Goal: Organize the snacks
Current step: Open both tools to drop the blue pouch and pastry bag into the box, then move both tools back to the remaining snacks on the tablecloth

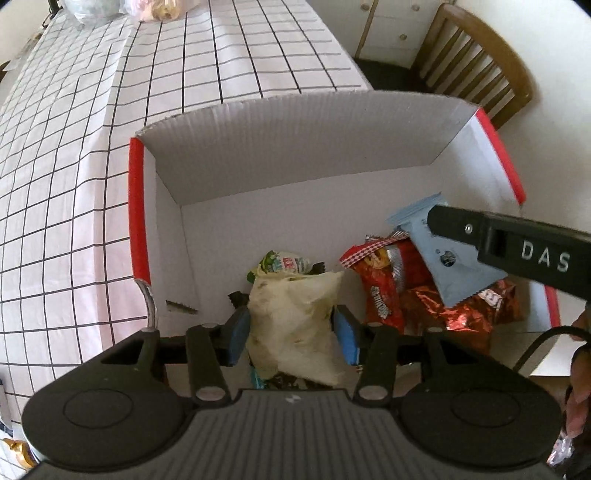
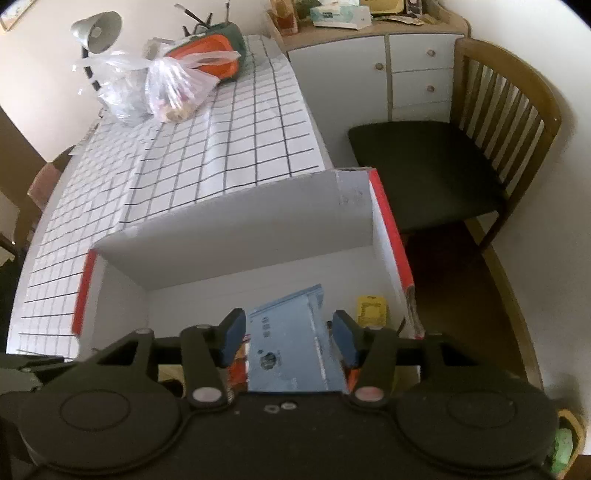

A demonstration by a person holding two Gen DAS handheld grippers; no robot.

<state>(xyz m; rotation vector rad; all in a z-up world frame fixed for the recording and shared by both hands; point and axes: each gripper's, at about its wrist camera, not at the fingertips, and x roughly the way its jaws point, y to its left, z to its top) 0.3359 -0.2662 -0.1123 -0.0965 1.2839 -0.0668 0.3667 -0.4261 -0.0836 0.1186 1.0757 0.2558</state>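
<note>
A counter (image 1: 66,155) covered in a white cloth with a black grid carries an open cardboard box (image 1: 295,147), white inside with red-edged side walls. The box sits at the counter's near end, beside a wooden chair (image 2: 480,147) with a dark seat. At the counter's far end lie clear plastic bags (image 2: 155,88), with a grey desk lamp (image 2: 98,29) behind them.

Both grippers point steeply down into the box. The left gripper (image 1: 293,334) is at the box's near left part. Its blue pads (image 1: 238,332) stand partly spread on either side of a pale cream snack bag (image 1: 295,325), the left pad just at the bag's edge, the right pad with a thin gap; a firm pinch cannot be confirmed. Behind the cream bag lies a small green and white packet (image 1: 284,263), its print too small to read.

The right gripper (image 2: 290,338) is over the box's right part, its pads partly spread around a light blue flat packet (image 2: 291,350) with a small dark round emblem. The packet leans on red foil snack bags (image 1: 391,291) whose lettering is unreadable. From the left wrist view, white letters "DAS" show on the right gripper's black body. A small yellow packet (image 2: 371,308) lies in the box's far right corner.
</note>
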